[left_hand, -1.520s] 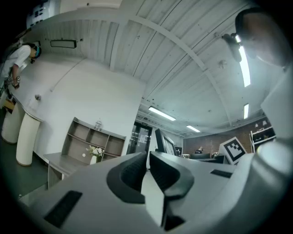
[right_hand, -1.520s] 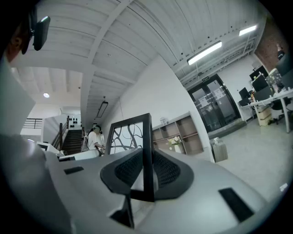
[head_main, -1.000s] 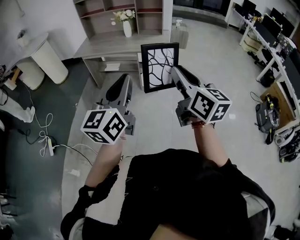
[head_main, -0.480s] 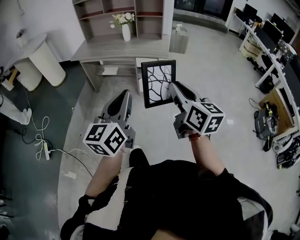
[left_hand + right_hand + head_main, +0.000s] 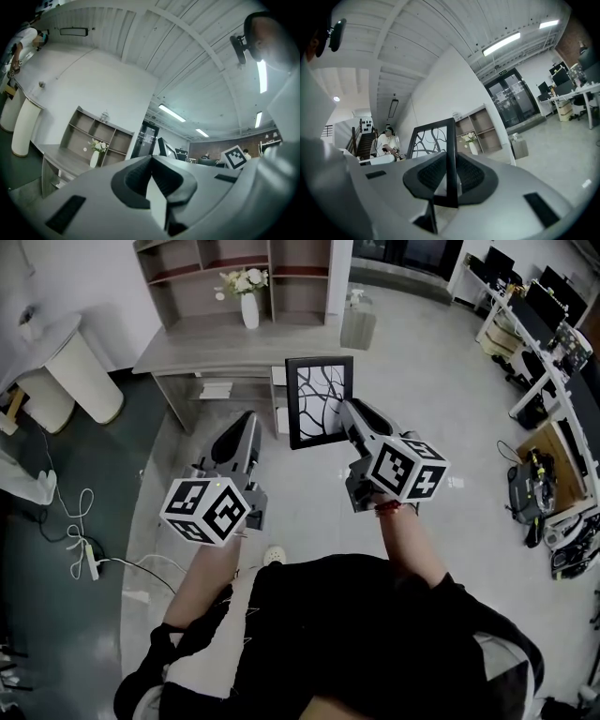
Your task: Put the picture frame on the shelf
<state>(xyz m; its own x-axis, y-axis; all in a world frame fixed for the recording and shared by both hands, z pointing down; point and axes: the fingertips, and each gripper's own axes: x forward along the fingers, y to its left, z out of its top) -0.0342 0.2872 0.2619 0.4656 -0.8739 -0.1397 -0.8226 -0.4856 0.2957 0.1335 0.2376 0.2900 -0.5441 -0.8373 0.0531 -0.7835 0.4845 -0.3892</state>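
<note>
Here the right gripper (image 5: 350, 416) pinches the black rectangular picture frame (image 5: 321, 399) by one side edge, upright between its jaws, ready to stand on the grey wooden shelf (image 5: 234, 336) ahead. The left gripper (image 5: 246, 424) has its jaws pressed together, empty.

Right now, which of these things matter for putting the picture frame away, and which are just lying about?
In the job: picture frame, right fingers clamped on it, shelf ahead.

Just lying about: vase of flowers, power strip on the floor, white table, bag.
</note>
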